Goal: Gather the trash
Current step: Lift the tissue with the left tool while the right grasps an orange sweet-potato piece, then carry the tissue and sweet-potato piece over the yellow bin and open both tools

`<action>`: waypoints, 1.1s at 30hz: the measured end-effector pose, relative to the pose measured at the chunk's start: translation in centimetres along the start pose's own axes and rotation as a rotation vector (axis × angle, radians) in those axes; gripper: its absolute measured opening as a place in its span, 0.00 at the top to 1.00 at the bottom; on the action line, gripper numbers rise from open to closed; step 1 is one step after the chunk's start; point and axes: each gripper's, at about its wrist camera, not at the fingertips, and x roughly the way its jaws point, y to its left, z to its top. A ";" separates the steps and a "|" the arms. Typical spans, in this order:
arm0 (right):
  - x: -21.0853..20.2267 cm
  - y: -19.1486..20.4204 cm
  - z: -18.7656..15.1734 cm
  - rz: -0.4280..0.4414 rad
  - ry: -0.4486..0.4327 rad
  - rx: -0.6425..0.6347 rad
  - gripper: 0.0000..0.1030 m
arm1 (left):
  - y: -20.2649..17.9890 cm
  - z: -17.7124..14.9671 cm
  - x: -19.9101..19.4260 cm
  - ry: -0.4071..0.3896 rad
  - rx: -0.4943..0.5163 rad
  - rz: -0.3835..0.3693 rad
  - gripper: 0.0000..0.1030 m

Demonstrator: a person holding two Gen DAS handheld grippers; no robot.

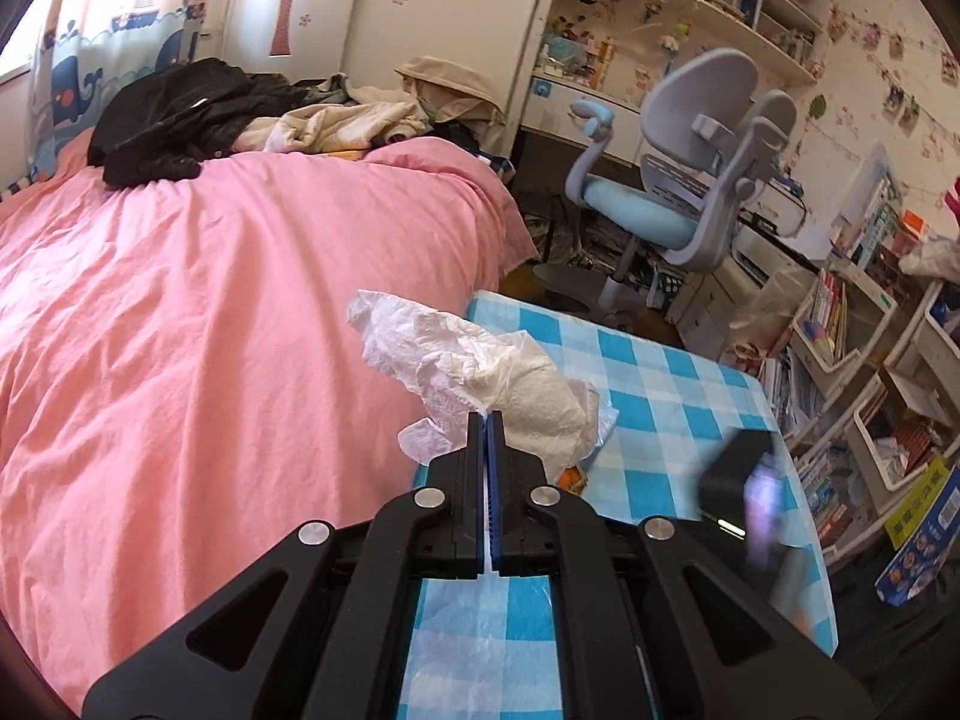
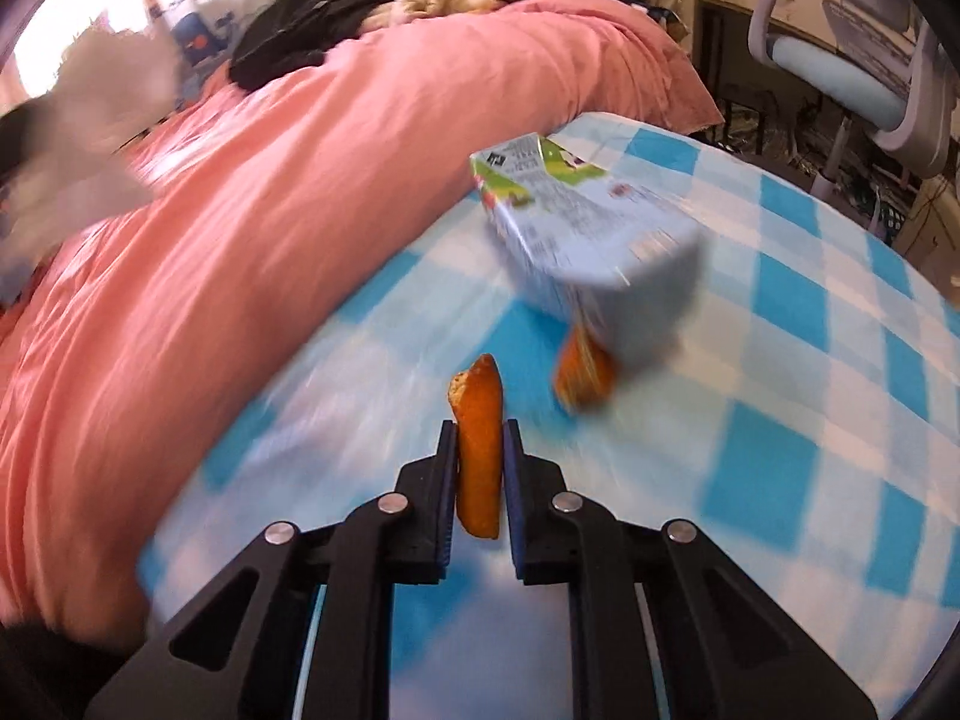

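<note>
My left gripper (image 1: pixel 486 420) is shut on a crumpled white tissue (image 1: pixel 480 360), held up over the edge of a table with a blue checked cloth (image 1: pixel 654 384). My right gripper (image 2: pixel 478 429) is shut on an orange peel piece (image 2: pixel 478 450) that stands upright between its pads, just above the cloth (image 2: pixel 810 312). A second orange piece (image 2: pixel 585 375) lies beyond it, partly under a tipped white and green drink carton (image 2: pixel 576 222). The view is motion-blurred. The tissue (image 2: pixel 102 120) shows as a blur at far left there. The right gripper (image 1: pixel 744 498) appears blurred in the left wrist view.
A bed with a pink cover (image 1: pixel 210 300) runs along the table's left side, with dark and beige clothes (image 1: pixel 180 114) piled at its far end. A grey and blue desk chair (image 1: pixel 678 180) stands behind the table. Crowded book racks (image 1: pixel 870 390) line the right.
</note>
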 end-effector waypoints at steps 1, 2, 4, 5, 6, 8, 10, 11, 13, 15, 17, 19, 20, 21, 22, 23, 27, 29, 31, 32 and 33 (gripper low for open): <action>-1.6 -0.2 -1.2 0.005 -0.004 -0.016 0.85 | -0.3 -0.2 0.0 0.003 0.008 -0.001 0.99; -2.9 -0.4 -2.1 0.003 -0.008 -0.026 0.85 | -0.7 -0.4 0.0 0.008 0.022 -0.005 0.99; -6.3 -1.1 -4.2 -0.010 -0.024 -0.047 0.85 | -1.6 -1.0 -0.1 0.015 0.050 -0.010 0.98; -7.8 -1.5 -5.1 -0.014 -0.038 -0.048 0.85 | -2.2 -1.5 -0.1 0.020 0.068 -0.012 0.99; -9.6 -2.2 -6.0 -0.020 -0.059 -0.040 0.85 | -2.7 -1.9 -0.2 0.024 0.084 -0.014 0.99; -12.9 -3.8 -8.1 0.009 -0.121 0.013 0.85 | -3.8 -3.1 -0.3 0.038 0.112 -0.024 0.99; -14.8 -4.8 -10.1 0.034 -0.173 0.071 0.85 | -4.7 -4.3 -0.6 0.052 0.133 -0.041 0.99; -15.2 -5.4 -11.3 0.052 -0.191 0.109 0.85 | -5.2 -5.0 -0.8 0.058 0.145 -0.051 0.99; -15.5 -5.4 -12.0 0.031 -0.180 0.112 0.85 | -6.0 -6.4 -1.2 0.069 0.167 -0.068 0.99; -16.3 -4.9 -12.2 0.079 -0.212 0.095 0.85 | -6.8 -7.5 -1.7 0.074 0.188 -0.080 0.99; -16.5 -4.3 -12.6 0.118 -0.201 0.081 0.85 | -7.4 -8.8 -2.4 0.071 0.207 -0.088 0.99; -16.1 -3.3 -13.4 0.137 -0.153 0.035 0.85 | -7.6 -10.0 -3.3 0.072 0.215 -0.088 0.99; -15.7 -2.4 -13.6 0.160 -0.125 0.003 0.85 | -7.6 -10.7 -3.8 0.075 0.216 -0.088 0.99; -15.4 -1.6 -13.9 0.187 -0.099 -0.028 0.85 | -7.5 -11.3 -4.2 0.078 0.215 -0.087 0.99; -15.1 -1.0 -14.1 0.203 -0.080 -0.054 0.85 | -7.4 -12.0 -4.6 0.084 0.214 -0.086 0.99; -14.7 -0.2 -14.2 0.217 -0.059 -0.082 0.85 | -7.3 -12.7 -5.1 0.091 0.214 -0.085 0.99; -12.9 2.8 -14.7 0.288 0.032 -0.179 0.85 | -7.4 -15.1 -6.5 0.112 0.238 -0.077 0.99; -12.3 4.2 -15.3 0.315 0.071 -0.225 0.85 | -7.3 -15.9 -7.0 0.123 0.240 -0.074 0.99; -11.7 5.6 -16.0 0.344 0.112 -0.268 0.85 | -7.1 -16.7 -7.5 0.130 0.242 -0.069 0.99; -11.4 6.3 -16.5 0.355 0.136 -0.292 0.85 | -7.0 -17.0 -7.8 0.133 0.242 -0.068 0.99; -11.3 6.8 -16.9 0.363 0.155 -0.306 0.85 | -6.9 -17.2 -7.9 0.136 0.242 -0.066 0.99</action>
